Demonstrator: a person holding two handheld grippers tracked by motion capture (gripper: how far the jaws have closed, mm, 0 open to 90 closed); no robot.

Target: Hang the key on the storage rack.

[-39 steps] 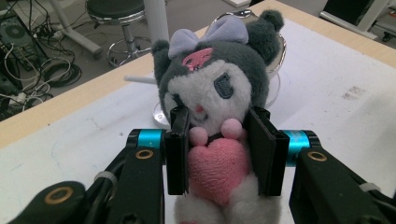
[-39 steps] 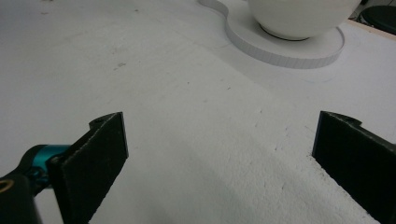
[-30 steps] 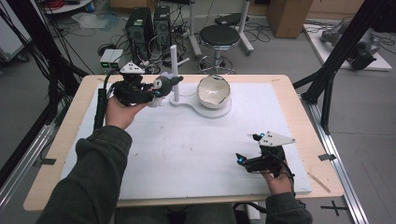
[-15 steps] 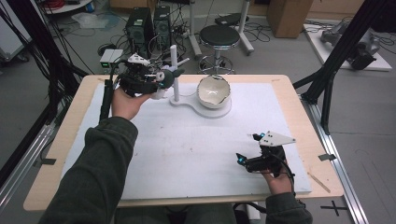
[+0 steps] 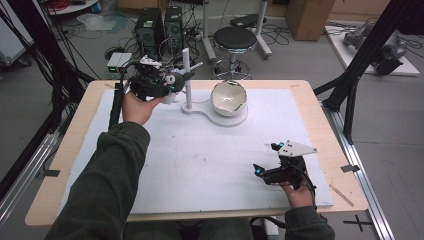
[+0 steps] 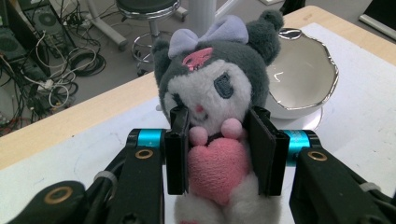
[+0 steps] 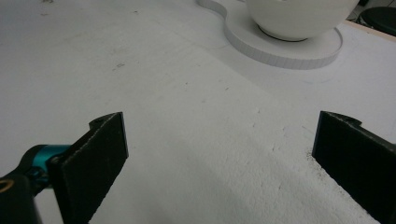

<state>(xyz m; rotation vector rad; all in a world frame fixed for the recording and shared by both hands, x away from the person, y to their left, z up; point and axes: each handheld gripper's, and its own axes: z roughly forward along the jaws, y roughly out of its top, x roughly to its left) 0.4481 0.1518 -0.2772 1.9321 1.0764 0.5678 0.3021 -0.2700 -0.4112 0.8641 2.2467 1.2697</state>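
Observation:
A grey and white plush toy with a lilac bow and a pink heart is clamped at its middle by my left gripper. In the high view that left gripper holds the plush toy above the table's far left, beside the white post of a stand. A white bowl with a jagged rim sits on the stand's base, to the right of the post; the bowl lies just behind the toy. My right gripper rests near the front right, jaws wide apart over bare white mat.
The white mat covers most of the wooden table. The stand's base and bowl lie ahead of my right gripper. Beyond the far edge stand a black stool, computer towers and loose cables.
My left gripper has carried the plush toy up and to the right, closer to the stand's post. The right gripper has stayed where it was.

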